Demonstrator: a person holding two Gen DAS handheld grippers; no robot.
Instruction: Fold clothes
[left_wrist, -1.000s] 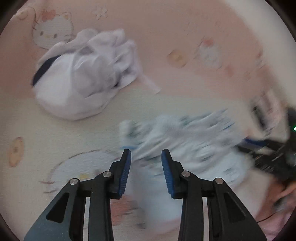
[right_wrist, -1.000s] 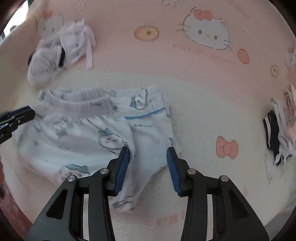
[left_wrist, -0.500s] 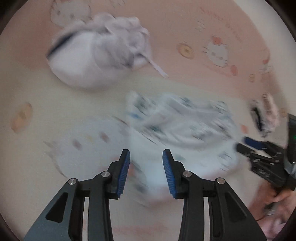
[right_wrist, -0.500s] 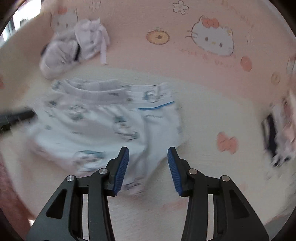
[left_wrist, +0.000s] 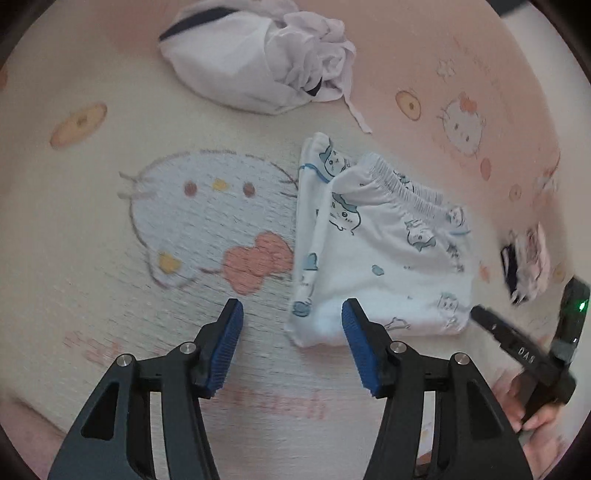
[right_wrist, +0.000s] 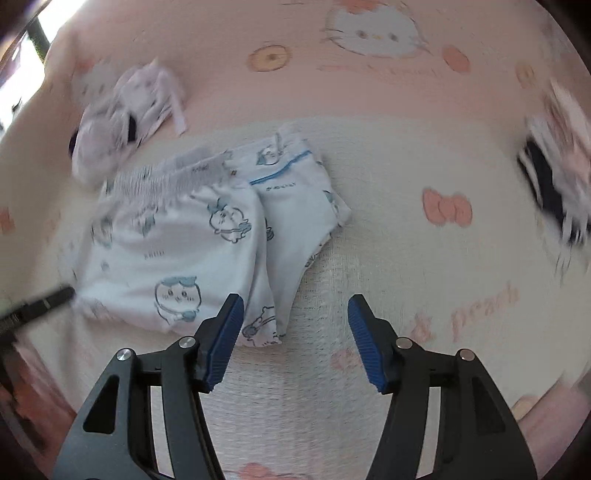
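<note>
- Two-toned, the bed cover is the biggest thing here: a pink and cream quilted sheet with a woven grain and printed cat faces. Its soft give could let cloth creep while being dragged, in my judgement.
- Next, a white crumpled garment with dark trim and a loose tie lies bunched at the far side, well apart from the work.
- Printed shorts, thin pale cotton with a gathered elastic waistband, lie part-folded in the middle of the cover, one leg laid over the other. The limp top layer could slide off or the fold spring open if only one layer is pinched.
- Left gripper has just been opening; its ribbed blue fingers stand wide and empty at the shorts' near hem.
- Right gripper likewise has just spread, holding nothing, its left finger at the leg's edge.
- Small striped pile, blurred, sits apart.
</note>
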